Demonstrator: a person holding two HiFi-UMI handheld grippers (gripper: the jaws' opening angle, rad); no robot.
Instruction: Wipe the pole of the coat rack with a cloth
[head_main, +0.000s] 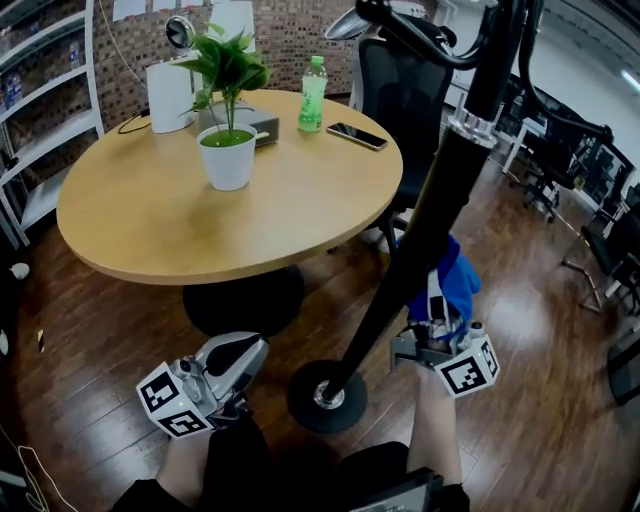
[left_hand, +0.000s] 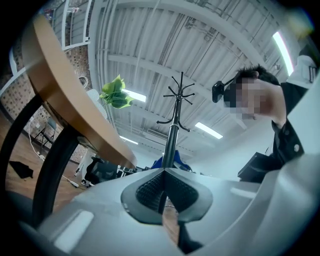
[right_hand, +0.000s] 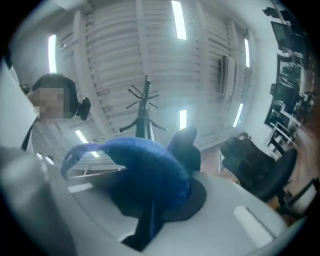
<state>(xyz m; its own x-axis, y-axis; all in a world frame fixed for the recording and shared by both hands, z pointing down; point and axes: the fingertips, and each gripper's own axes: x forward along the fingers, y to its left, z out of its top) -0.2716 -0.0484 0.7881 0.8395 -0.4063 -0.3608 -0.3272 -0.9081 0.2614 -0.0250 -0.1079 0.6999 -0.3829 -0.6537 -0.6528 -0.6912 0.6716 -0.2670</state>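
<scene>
The coat rack's black pole (head_main: 420, 225) rises at a slant from its round base (head_main: 327, 397) on the wood floor. A blue cloth (head_main: 452, 281) lies against the pole's right side, low down. My right gripper (head_main: 432, 306) is shut on this cloth just below it; in the right gripper view the cloth (right_hand: 145, 175) fills the jaws, with the rack's hooks (right_hand: 145, 102) above. My left gripper (head_main: 245, 352) hangs near the floor left of the base, apart from the pole. Its pads (left_hand: 150, 192) are pressed together with nothing between them, and the pole (left_hand: 171, 140) stands beyond.
A round wooden table (head_main: 150, 230) stands at the left and behind, carrying a potted plant (head_main: 228, 140), a green bottle (head_main: 313, 95) and a phone (head_main: 357, 136). A black office chair (head_main: 405, 90) is behind the pole. Shelves (head_main: 40, 120) line the left wall.
</scene>
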